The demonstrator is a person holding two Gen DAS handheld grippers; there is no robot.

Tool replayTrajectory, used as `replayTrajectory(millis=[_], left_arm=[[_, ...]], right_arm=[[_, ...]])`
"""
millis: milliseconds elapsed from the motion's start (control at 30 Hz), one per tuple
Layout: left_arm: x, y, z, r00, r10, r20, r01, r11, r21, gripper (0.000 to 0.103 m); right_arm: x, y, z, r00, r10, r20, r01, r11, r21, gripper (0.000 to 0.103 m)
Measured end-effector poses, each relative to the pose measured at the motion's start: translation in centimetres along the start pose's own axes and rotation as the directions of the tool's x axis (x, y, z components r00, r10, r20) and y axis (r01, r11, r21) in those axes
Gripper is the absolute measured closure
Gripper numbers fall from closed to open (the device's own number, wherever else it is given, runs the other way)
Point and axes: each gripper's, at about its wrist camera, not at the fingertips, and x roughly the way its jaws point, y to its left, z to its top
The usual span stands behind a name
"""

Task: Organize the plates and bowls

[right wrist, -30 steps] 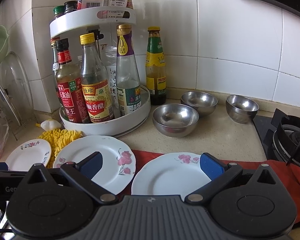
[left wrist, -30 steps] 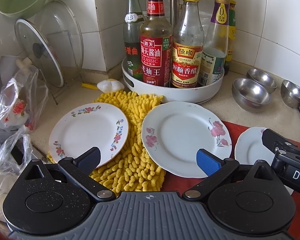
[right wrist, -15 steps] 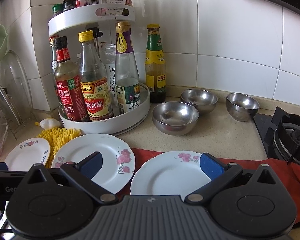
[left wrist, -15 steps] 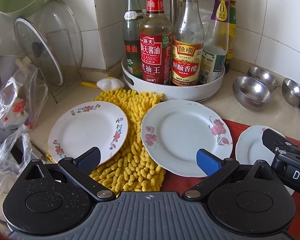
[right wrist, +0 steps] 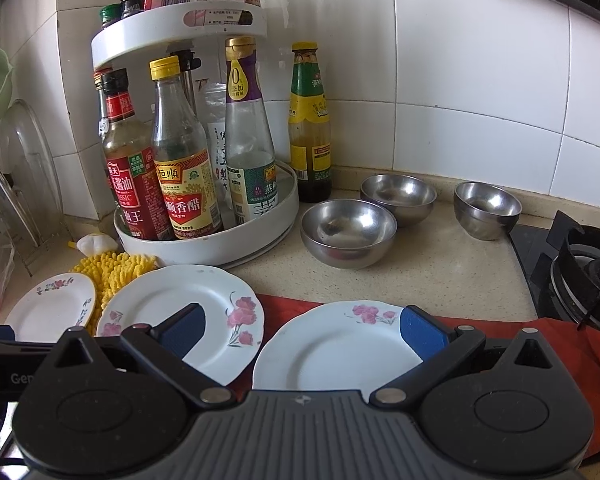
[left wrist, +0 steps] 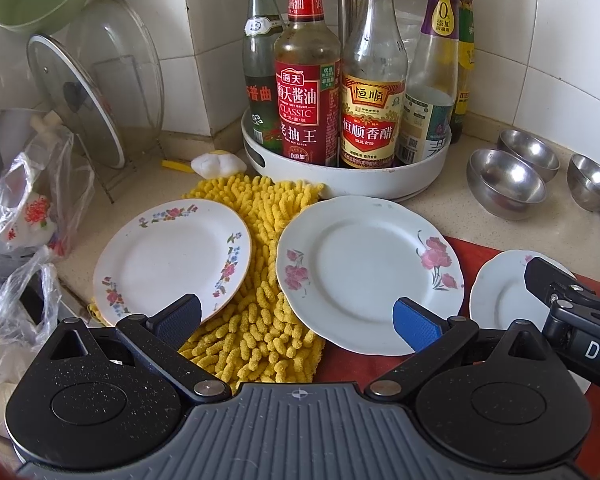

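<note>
We see a speckled beige kitchen counter point(right wrist: 440, 264) against white wall tiles point(right wrist: 480, 80). Three floral white plates lie along its front edge: one point(left wrist: 172, 256) left, one point(left wrist: 364, 268) middle, one point(right wrist: 336, 348) right on a red cloth point(right wrist: 560, 344). Three steel bowls point(right wrist: 348, 232) stand near the back. Left gripper point(left wrist: 296, 318) and right gripper point(right wrist: 302, 330) both hover spread wide, grasping nothing.
</note>
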Motion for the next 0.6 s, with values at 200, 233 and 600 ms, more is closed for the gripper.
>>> replayTrajectory(millis=[200, 233, 600], left_arm=[[0.3, -1.0, 0.2, 1.0, 0.01, -0.013, -0.01, 1.0, 0.001, 0.0], [0.4, -1.2, 0.2, 1.0, 0.011, -0.015, -0.011, 1.0, 0.001, 0.0], [1.7, -4.3, 0.0, 0.999, 0.013, -0.051, -0.012, 1.0, 0.022, 0.0]], right_arm=[[0.7, -1.1, 0.2, 1.0, 0.01, -0.015, -0.01, 1.0, 0.0, 0.001], [0.9, -1.4, 0.2, 1.0, 0.013, -0.018, -0.013, 1.0, 0.0, 0.001], [3.5, -6.2, 0.7, 0.996, 0.021, -0.089, -0.022, 1.0, 0.0, 0.001]])
